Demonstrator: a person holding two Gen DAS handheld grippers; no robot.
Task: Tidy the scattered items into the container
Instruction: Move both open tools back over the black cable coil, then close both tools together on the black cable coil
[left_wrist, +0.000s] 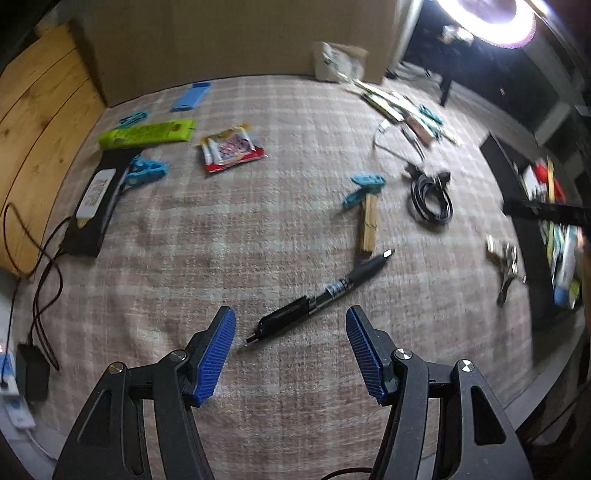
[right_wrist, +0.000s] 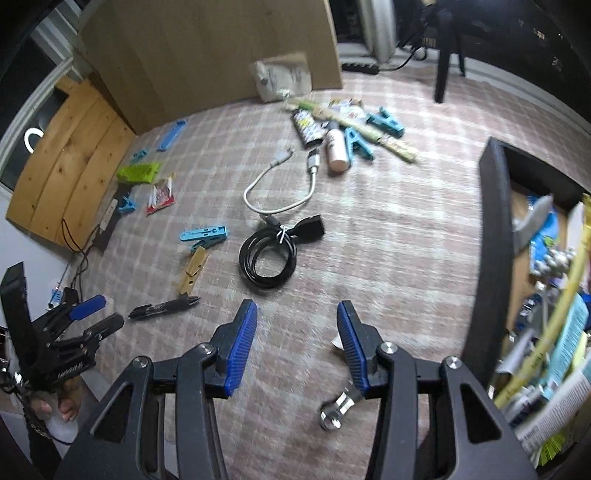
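In the left wrist view, the left gripper (left_wrist: 291, 326) is seen with fingers spread and nothing pinched. Bare checked rug (left_wrist: 295, 122) lies open around it. A black pen (left_wrist: 317, 293) lies just ahead, with a wooden peg (left_wrist: 368, 227) and a coiled black cable (left_wrist: 431, 201) beyond.

In the right wrist view, the right gripper (right_wrist: 297, 319) is spread too – nothing is held. The black container (right_wrist: 495, 236) stands at the right edge, already stuffed. A metal clip (right_wrist: 338, 406) lies below the right finger.
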